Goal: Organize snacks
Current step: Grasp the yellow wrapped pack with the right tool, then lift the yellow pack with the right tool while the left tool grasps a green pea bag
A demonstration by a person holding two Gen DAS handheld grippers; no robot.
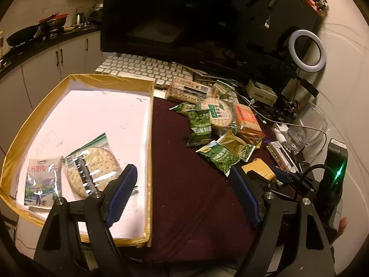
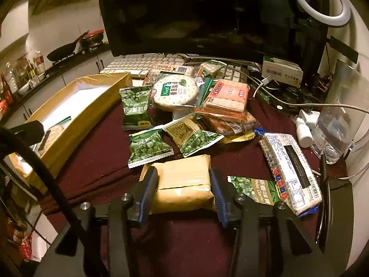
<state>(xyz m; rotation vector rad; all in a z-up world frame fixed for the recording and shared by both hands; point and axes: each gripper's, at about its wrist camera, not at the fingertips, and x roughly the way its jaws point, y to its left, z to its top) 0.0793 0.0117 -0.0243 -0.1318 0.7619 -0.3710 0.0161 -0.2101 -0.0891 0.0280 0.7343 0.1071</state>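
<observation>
Right gripper (image 2: 184,185): I saw its blue pads (image 2: 150,191) set against both sides of the tan packet (image 2: 183,184), which lay on the maroon cloth (image 2: 99,159); the jaws read as pinching it. Just right of that grip lay a garlic pea bag (image 2: 252,188), and beyond it a long cracker pack (image 2: 291,170), tilted, near the cloth's right edge. Ahead of the tan packet I noted two pea bags (image 2: 147,147) side by side, then the main heap: a third pea bag (image 2: 136,108), a round cracker pack (image 2: 176,92) and an orange wafer pack (image 2: 227,99), all overlapping. Left gripper (image 1: 184,191): jaws spread wide, nothing between them, hovering over the cloth beside the tray (image 1: 151,138). Its left pad (image 1: 121,196) overlapped the tray's near right corner in my view; I could not tell whether it touched. Inside the tray, on the white liner, I logged a round cracker packet (image 1: 92,170) and, just left of it, a small white sachet (image 1: 43,182), both near the front. The rest of the snacks were still outside the tray. Behind the heap stood a keyboard (image 1: 138,65), a dark monitor (image 2: 184,13) and a ring light (image 2: 321,1).
</observation>
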